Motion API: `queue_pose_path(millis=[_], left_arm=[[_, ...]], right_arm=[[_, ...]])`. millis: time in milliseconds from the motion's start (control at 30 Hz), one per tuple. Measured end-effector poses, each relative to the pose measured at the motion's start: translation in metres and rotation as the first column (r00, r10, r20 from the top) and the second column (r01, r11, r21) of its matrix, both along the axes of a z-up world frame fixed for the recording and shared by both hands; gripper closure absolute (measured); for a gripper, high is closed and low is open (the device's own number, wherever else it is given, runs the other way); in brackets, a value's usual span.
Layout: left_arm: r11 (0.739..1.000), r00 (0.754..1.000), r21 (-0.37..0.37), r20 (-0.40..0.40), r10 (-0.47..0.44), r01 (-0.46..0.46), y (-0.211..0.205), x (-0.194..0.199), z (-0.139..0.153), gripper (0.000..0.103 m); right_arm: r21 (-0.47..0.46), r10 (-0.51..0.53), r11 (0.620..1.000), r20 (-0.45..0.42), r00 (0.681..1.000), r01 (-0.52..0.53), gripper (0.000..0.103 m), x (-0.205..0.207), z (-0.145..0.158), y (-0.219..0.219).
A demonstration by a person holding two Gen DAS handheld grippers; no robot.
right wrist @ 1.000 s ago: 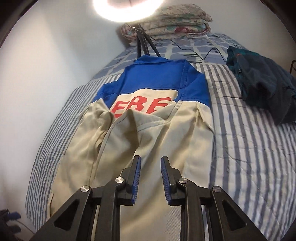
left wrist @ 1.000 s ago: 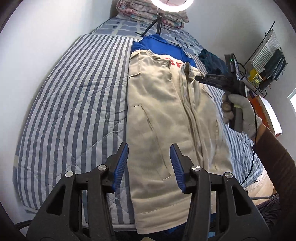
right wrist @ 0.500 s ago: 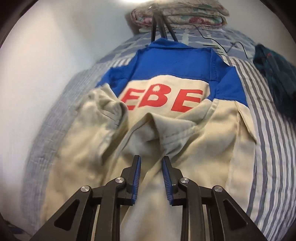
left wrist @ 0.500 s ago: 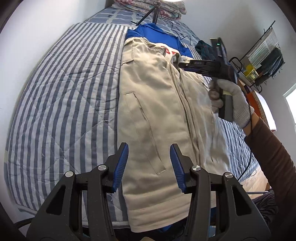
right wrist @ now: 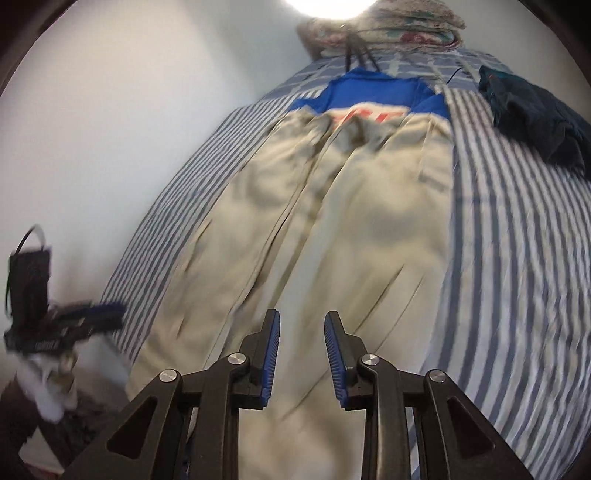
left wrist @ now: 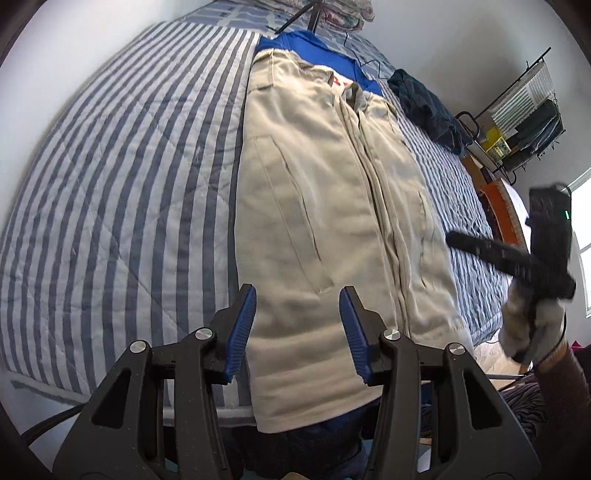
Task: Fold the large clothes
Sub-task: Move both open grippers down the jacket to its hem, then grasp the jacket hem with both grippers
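Observation:
A large beige work jacket with a blue yoke and red letters lies lengthwise on the striped bed, both sides folded in to a middle seam. Its hem hangs over the near bed edge. My left gripper hovers open above the hem's left part with nothing between its blue pads. In the right wrist view the jacket is blurred, and my right gripper stands open over its lower middle, empty. A gloved hand holds the right gripper off the jacket's right side. The left gripper shows at far left.
The striped quilt covers the bed, with a white wall along its left. A dark teal garment lies at the far right of the bed. Folded quilts and a tripod sit at the head. A wire rack stands right.
My right gripper has pulled back from the collar area toward the bed's near edge, swinging to the jacket's right side. My left gripper has dropped a little closer to the hem.

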State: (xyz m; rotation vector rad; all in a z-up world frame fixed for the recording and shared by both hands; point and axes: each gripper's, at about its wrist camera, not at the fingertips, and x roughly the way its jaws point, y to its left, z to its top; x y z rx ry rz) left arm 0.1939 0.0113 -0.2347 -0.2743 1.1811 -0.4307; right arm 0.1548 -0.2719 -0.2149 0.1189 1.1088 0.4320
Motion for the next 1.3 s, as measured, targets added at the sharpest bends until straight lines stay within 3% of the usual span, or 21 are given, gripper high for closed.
queue_pose_path(millis=[133,300,400,500,567,667,800,900,933,1000,1100,1200,1300], left_arm=[[1.000,1.000,-0.004,-0.009,-0.021,0.021,-0.003,-0.011,-0.007,0.055],[0.997,0.996,-0.007,-0.031,-0.081,0.081,-0.014,-0.026,-0.023,0.055],[0.992,0.993,0.051,-0.020,-0.118,0.119,-0.024,-0.034,-0.030,0.055],[0.990,0.992,0.058,0.000,-0.130,0.129,-0.025,-0.036,-0.027,0.055],[0.993,0.994,0.029,0.005,-0.112,0.112,-0.019,-0.034,-0.023,0.055],[0.997,0.997,0.008,0.017,-0.077,0.077,-0.008,-0.029,-0.017,0.055],[0.999,0.999,-0.017,0.000,-0.045,0.044,0.003,-0.023,-0.017,0.055],[0.999,0.999,-0.014,-0.009,-0.045,0.045,0.005,-0.023,-0.020,0.055],[0.999,0.999,-0.011,-0.010,-0.048,0.047,0.004,-0.024,-0.020,0.055],[0.998,0.998,-0.006,-0.003,-0.060,0.060,0.003,-0.027,-0.018,0.055],[0.995,0.995,0.023,0.017,-0.095,0.095,-0.005,-0.029,-0.017,0.055],[0.990,0.992,0.073,-0.007,-0.123,0.123,-0.016,-0.027,-0.029,0.055],[0.983,0.990,0.116,0.005,-0.143,0.141,-0.022,-0.030,-0.031,0.055]], right_arm=[[-0.031,0.046,0.998,-0.020,0.999,-0.046,0.076,-0.045,-0.019,0.025],[-0.018,0.049,0.999,-0.044,0.998,-0.050,0.076,-0.070,-0.054,0.048],[-0.069,0.060,0.996,-0.009,0.998,-0.060,0.075,-0.072,-0.057,0.057],[0.027,0.041,0.999,-0.042,0.998,-0.040,0.075,-0.073,-0.044,0.047],[0.108,0.029,0.994,-0.053,0.998,-0.023,0.065,-0.077,-0.037,0.041],[0.226,0.049,0.974,-0.098,0.994,-0.026,0.058,-0.080,-0.035,0.042],[0.278,0.054,0.961,-0.165,0.985,-0.006,0.058,-0.074,-0.049,0.055],[0.251,0.042,0.968,-0.203,0.978,0.011,0.067,-0.067,-0.061,0.065],[0.247,0.053,0.969,-0.209,0.977,0.000,0.085,-0.067,-0.063,0.068],[0.252,0.080,0.967,-0.204,0.976,-0.027,0.094,-0.067,-0.059,0.071],[0.224,0.085,0.973,-0.157,0.984,-0.049,0.096,-0.079,-0.045,0.068],[0.190,0.068,0.981,-0.197,0.978,-0.030,0.097,-0.082,-0.069,0.069],[0.227,0.073,0.974,-0.196,0.978,-0.027,0.096,-0.080,-0.065,0.067]])
